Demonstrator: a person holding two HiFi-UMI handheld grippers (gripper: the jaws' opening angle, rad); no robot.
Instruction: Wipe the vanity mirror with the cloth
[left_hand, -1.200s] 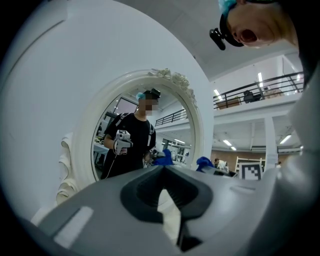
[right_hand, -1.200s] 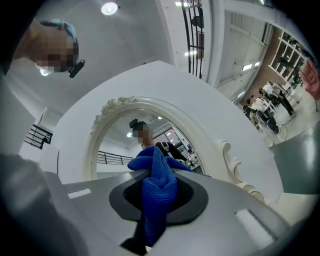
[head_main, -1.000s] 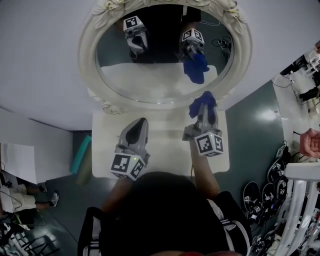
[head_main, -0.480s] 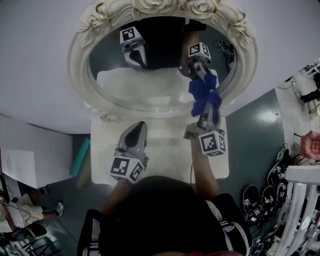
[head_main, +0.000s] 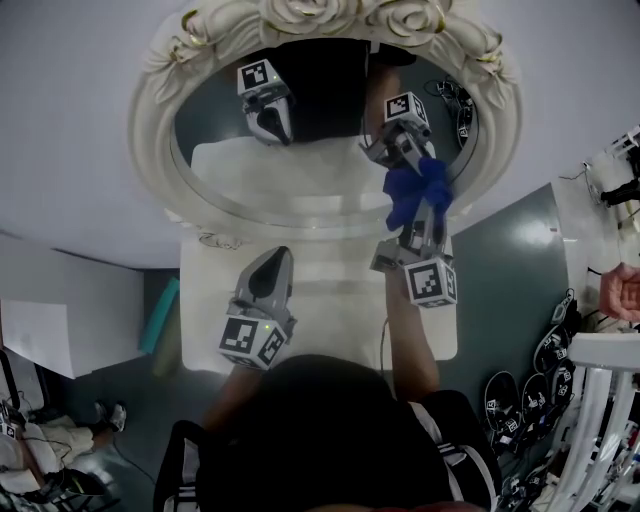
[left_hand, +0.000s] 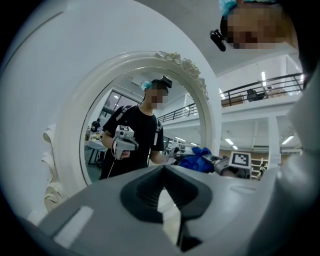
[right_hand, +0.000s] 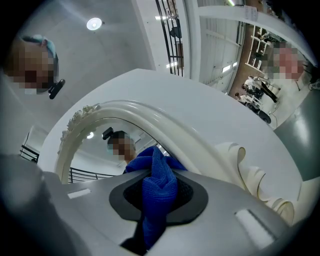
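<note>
My right tongs (head_main: 418, 225) clamped on blue cloth (head_main: 425, 192), bunch ahead of tips, against vanity mirror (head_main: 150, 120) glass. My left tongs (head_main: 270, 268) closed, empty, off to left, short of glass. Risk: I press too hard, tips scrape glass; frame close on right, cloth may snag, slip out.

The mirror (head_main: 320, 185) is being borne by a white table (head_main: 335, 300), with its ornate foot being carried at the table's 12 o'clock edge. The table is being carried in turn by a grey-green floor (head_main: 500, 265). At the table's 9 o'clock, just beside its edge, a teal slab (head_main: 160, 315) is being supported by that floor. At 4 o'clock, apart from the table, dark rounded items (head_main: 503, 388) are being shown on the floor, their kind not being made out, with a white rack (head_main: 590, 400) being shown just beyond them.
</note>
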